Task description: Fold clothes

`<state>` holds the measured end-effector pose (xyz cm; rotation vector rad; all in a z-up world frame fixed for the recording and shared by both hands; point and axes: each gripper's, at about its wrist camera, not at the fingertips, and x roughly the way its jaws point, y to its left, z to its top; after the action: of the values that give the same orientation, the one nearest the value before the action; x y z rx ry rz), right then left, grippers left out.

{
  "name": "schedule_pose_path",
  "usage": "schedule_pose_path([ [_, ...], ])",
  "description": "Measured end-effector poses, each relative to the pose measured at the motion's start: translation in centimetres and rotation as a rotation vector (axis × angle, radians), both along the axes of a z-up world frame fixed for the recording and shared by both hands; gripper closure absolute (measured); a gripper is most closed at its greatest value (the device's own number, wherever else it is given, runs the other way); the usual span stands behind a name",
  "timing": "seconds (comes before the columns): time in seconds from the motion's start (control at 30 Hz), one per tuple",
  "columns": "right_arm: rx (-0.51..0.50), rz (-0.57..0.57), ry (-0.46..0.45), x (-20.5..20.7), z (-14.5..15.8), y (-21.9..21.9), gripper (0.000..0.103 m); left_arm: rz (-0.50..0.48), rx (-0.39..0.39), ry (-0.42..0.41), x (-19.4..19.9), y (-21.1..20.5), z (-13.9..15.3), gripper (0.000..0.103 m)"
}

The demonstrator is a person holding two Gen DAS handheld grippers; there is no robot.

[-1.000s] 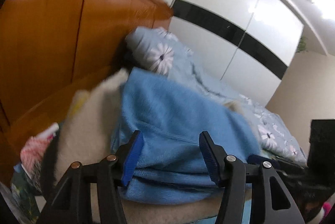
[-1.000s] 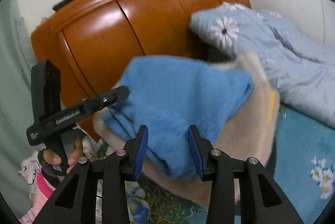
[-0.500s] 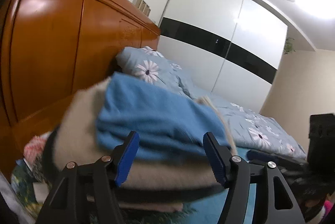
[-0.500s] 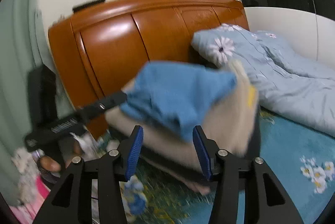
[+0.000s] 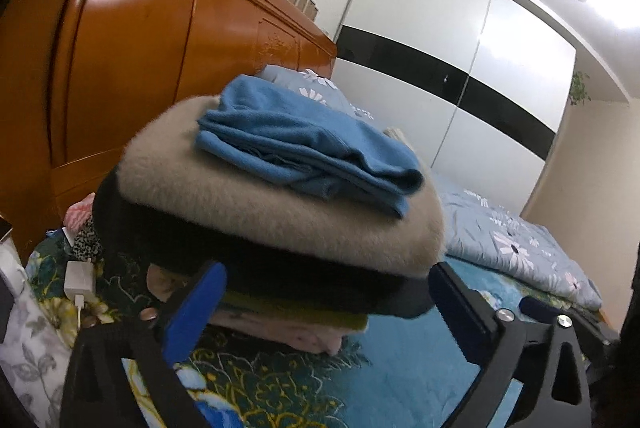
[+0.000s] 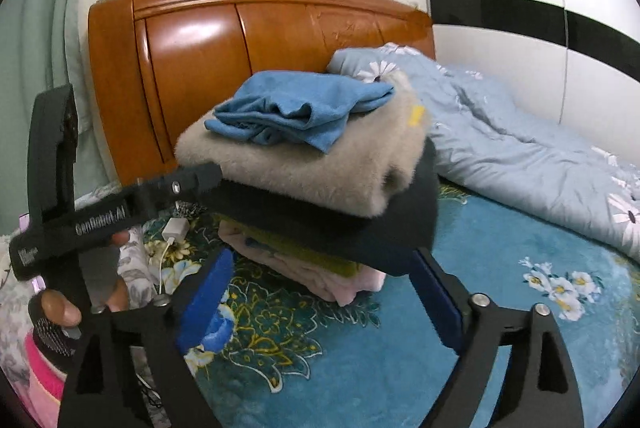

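A stack of folded clothes stands on the bed. A folded blue garment (image 5: 304, 143) (image 6: 304, 107) lies on top of a thick beige fleece (image 5: 248, 203) (image 6: 320, 167), a black garment (image 5: 280, 268) (image 6: 352, 224), an olive piece and a pink one (image 6: 320, 276). My left gripper (image 5: 326, 288) is open and empty, just in front of the stack's lower layers. My right gripper (image 6: 320, 276) is open and empty, also in front of the stack. The left gripper also shows in the right wrist view (image 6: 120, 211), beside the stack's left side.
An orange wooden headboard (image 5: 132, 67) (image 6: 224, 43) stands behind the stack. A light blue floral duvet (image 6: 520, 155) lies to the right. A white charger (image 5: 80, 282) (image 6: 174, 228) and small clothes lie left of the stack. The bed cover is teal with flowers (image 6: 440, 348).
Both grippers have pulled back and down from the blue garment, which now rests on top of the stack. Both jaws have opened wider.
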<state>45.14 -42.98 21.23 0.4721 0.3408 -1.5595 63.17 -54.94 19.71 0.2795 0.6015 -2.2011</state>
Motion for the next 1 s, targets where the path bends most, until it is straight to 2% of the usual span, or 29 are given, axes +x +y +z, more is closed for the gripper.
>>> schedule_pose_path([
  [0.17,-0.009,-0.006,-0.016,0.3,0.2,1.6,0.0,0.001,-0.009,-0.006,-0.4,1.1,0.3,0.0],
  [0.37,-0.028,0.003,0.066,2.2,0.0,2.8,0.0,0.037,-0.008,-0.019,0.1,2.1,0.5,0.0],
  [0.47,-0.028,0.0,0.091,3.1,-0.4,3.3,0.0,0.07,-0.017,-0.055,0.4,2.5,0.2,0.0],
  [0.67,-0.006,-0.023,0.117,4.2,-1.7,3.7,0.0,0.176,-0.081,-0.18,0.2,3.9,-0.6,0.0],
  [0.8,0.017,-0.067,0.132,4.1,-2.5,3.9,0.0,0.206,-0.079,-0.236,0.0,4.3,-1.1,0.0],
  [0.93,0.041,-0.088,0.129,3.8,-3.0,3.8,0.0,0.24,-0.064,-0.238,0.1,4.5,-1.7,0.0],
  [1.0,0.054,-0.103,0.128,3.7,-3.4,3.8,0.0,0.225,-0.046,-0.221,0.3,4.3,-2.0,0.0],
])
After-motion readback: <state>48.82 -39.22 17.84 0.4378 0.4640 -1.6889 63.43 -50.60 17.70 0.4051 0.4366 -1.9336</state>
